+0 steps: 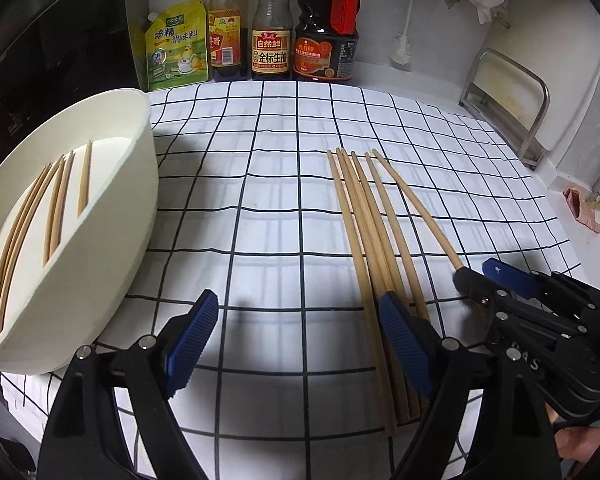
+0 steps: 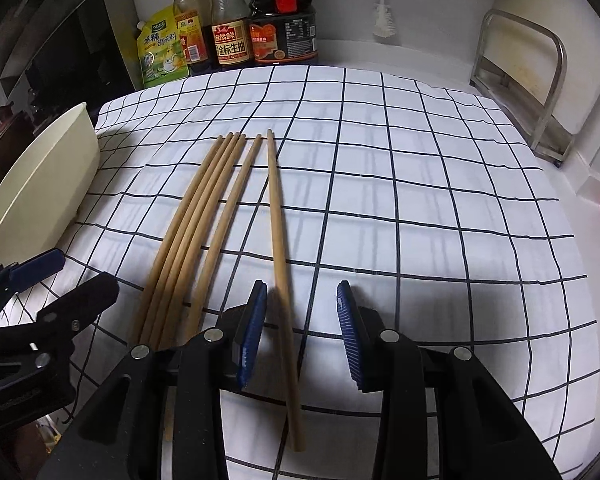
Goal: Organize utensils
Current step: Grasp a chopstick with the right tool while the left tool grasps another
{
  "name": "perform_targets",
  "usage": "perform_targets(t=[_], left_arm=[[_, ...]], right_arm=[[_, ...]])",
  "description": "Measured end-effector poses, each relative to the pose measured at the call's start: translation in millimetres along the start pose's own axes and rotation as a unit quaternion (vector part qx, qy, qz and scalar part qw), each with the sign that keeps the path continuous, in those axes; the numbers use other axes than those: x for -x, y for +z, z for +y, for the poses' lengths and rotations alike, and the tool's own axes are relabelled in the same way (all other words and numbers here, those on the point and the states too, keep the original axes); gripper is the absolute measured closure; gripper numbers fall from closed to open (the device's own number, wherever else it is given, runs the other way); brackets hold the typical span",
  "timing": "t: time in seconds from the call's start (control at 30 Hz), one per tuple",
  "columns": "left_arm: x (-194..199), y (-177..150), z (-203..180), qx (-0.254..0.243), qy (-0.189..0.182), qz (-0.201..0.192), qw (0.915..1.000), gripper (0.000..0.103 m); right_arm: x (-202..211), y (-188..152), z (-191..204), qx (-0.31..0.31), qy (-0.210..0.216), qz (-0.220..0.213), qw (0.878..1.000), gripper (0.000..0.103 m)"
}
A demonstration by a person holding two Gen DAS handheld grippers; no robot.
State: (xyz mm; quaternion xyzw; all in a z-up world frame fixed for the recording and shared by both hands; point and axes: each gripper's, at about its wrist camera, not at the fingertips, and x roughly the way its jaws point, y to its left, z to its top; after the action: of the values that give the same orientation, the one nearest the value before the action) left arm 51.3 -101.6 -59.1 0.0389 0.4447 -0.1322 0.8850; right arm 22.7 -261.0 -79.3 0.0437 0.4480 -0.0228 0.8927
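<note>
Several wooden chopsticks (image 1: 364, 232) lie side by side on the checked cloth (image 1: 268, 168); they also show in the right wrist view (image 2: 204, 216). A white tub (image 1: 112, 232) at the left holds several more chopsticks (image 1: 58, 204). My left gripper (image 1: 300, 340) is open and empty over the cloth, left of the loose chopsticks. My right gripper (image 2: 302, 328) is open, its jaws astride the rightmost chopstick (image 2: 278, 224), not closed on it. The right gripper also shows in the left wrist view (image 1: 480, 276) at that chopstick's near end.
A seasoning pouch (image 1: 176, 46) and three sauce bottles (image 1: 272, 24) stand along the back wall. A metal rack (image 1: 512, 100) stands at the right with a board in it. A dark stove area (image 1: 40, 48) lies beyond the tub. A pink cloth (image 1: 584, 210) lies at the far right.
</note>
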Motion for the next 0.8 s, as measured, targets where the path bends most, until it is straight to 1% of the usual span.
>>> perform_targets(t=[0.2,0.33,0.43,0.6,0.7,0.8], left_arm=[[-10.2,4.2,-8.5,-0.011,0.014,0.003,0.9998,0.022],[-19.5,4.1,-9.7,-0.014,0.016,0.022,0.9995,0.022],[-23.4,2.6,-7.1,-0.013,0.023,0.028,0.9992,0.021],[-26.2,2.4,-4.4,-0.014,0.035,0.030,0.9988,0.020],[-27.3,4.3,-5.4,-0.017,0.046,0.034,0.9982,0.016],[-30.9,8.8,-6.6,-0.019,0.046,0.041,0.9980,0.015]], right_arm=[[0.4,0.1,-6.7,-0.006,0.008,-0.001,1.000,0.068],[0.4,0.7,-8.2,-0.008,0.009,-0.002,1.000,0.068],[0.2,0.4,-6.8,-0.005,0.007,-0.003,1.000,0.068],[-0.4,0.9,-5.0,-0.001,0.005,-0.003,1.000,0.068],[-1.3,1.8,-2.8,0.005,0.003,-0.002,1.000,0.068],[-2.7,2.1,3.8,0.021,-0.009,-0.001,1.000,0.068]])
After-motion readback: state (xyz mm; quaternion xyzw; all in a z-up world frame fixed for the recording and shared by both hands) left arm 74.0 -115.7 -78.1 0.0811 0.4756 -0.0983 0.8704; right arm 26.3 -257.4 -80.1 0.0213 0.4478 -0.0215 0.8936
